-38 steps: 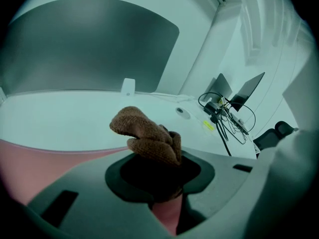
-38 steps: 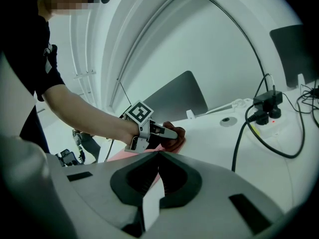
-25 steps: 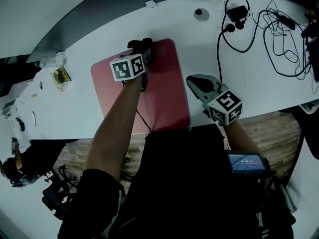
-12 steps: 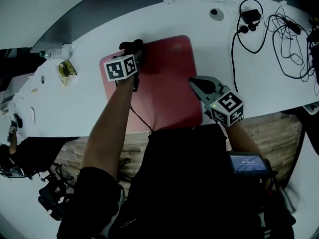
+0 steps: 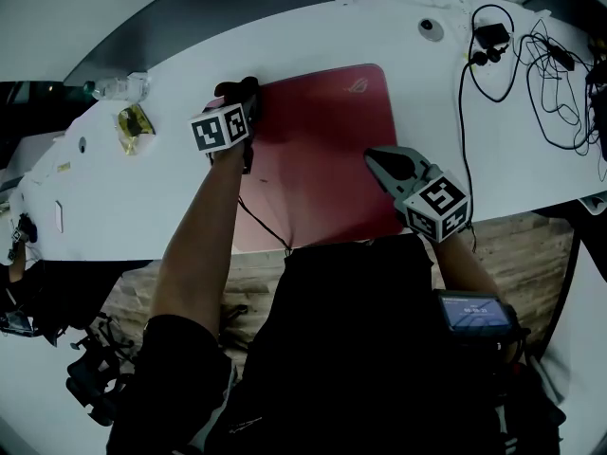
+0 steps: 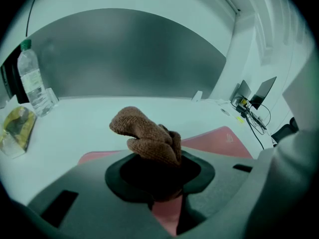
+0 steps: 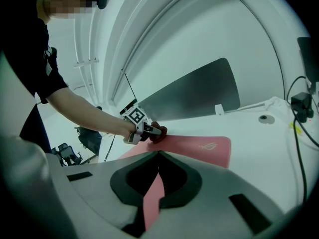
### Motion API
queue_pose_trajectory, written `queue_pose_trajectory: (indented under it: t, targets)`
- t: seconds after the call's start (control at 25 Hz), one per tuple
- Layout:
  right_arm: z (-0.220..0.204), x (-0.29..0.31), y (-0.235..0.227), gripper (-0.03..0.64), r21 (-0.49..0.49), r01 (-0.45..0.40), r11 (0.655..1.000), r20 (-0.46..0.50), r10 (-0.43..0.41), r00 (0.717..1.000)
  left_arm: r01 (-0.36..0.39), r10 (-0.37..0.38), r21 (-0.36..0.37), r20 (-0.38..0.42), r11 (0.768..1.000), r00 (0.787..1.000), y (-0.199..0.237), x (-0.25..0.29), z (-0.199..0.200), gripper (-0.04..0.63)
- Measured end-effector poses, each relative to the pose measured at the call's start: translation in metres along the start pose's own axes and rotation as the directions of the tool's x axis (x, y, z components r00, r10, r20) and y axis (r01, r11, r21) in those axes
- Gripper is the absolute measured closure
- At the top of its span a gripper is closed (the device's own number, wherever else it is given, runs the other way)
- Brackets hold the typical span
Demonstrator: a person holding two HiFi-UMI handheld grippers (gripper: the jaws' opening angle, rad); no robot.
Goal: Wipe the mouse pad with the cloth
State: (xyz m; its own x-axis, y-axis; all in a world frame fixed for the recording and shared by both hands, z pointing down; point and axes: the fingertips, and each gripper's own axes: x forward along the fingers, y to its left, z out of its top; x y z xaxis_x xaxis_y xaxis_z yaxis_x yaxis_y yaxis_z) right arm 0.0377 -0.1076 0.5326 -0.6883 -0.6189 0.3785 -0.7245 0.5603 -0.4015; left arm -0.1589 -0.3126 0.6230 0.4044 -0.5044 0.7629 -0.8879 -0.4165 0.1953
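As seen in the head view, shows a pink mouse pad (image 5: 322,150) lying flat on the white tabletop (image 5: 142,192) and reaching to the tabletop's near edge. Finds the left tool (image 5: 245,90) at the far left corner of the mouse pad, clenched on a brown cloth (image 5: 233,91) that presses down onto that corner. Places the right tool (image 5: 375,157) over the near right part of the mouse pad, well apart from the left tool. Leaves black cables (image 5: 531,50) tangled at the far right of the tabletop, and a water bottle (image 5: 119,88) and a yellow packet (image 5: 136,121) off to the left, beside the mouse pad but not on it.

From the left gripper view, grips the cloth (image 6: 147,133) bunched between both jaws, folds sticking out past the tips. Shows the mouse pad (image 6: 219,138) just beneath and to the right, the water bottle (image 6: 32,78) upright at far left, the packet (image 6: 17,126) near it.

From the right gripper view, has both jaws meeting at the tips and grasping nothing, a strip of pink showing through the slit below. Catches the left tool (image 7: 155,131) across the mouse pad (image 7: 199,151), cloth touching the far corner, and a faint logo (image 7: 208,146) near the opposite far corner.
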Motion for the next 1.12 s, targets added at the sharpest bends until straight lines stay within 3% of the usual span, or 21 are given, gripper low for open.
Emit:
queue_pose_trajectory:
  t: [0.6,0.76,0.96,1.12]
  targets:
    - [-0.007,0.025,0.055,0.593,-0.026,0.033,0.999,-0.021,-0.033,0.999,-0.111,0.111,0.029,0.011,0.993,0.994,0.106,-0.045,-0.02,0.467]
    - [-0.006,0.026,0.061,0.592,-0.039,0.046,0.998,-0.015,-0.047,0.999,-0.143,0.143,-0.001,0.028,0.99,0.989,0.128,-0.058,-0.026,0.468]
    - [-0.004,0.019,0.065,0.592,-0.061,0.068,0.996,-0.003,-0.068,0.998,-0.092,0.093,-0.018,0.12,0.996,0.988,0.126,-0.08,-0.025,0.468]
    - [-0.001,0.014,0.069,0.592,-0.099,0.071,0.993,0.013,-0.07,0.997,-0.028,0.025,0.012,0.203,1.0,0.979,0.092,-0.104,-0.025,0.468]
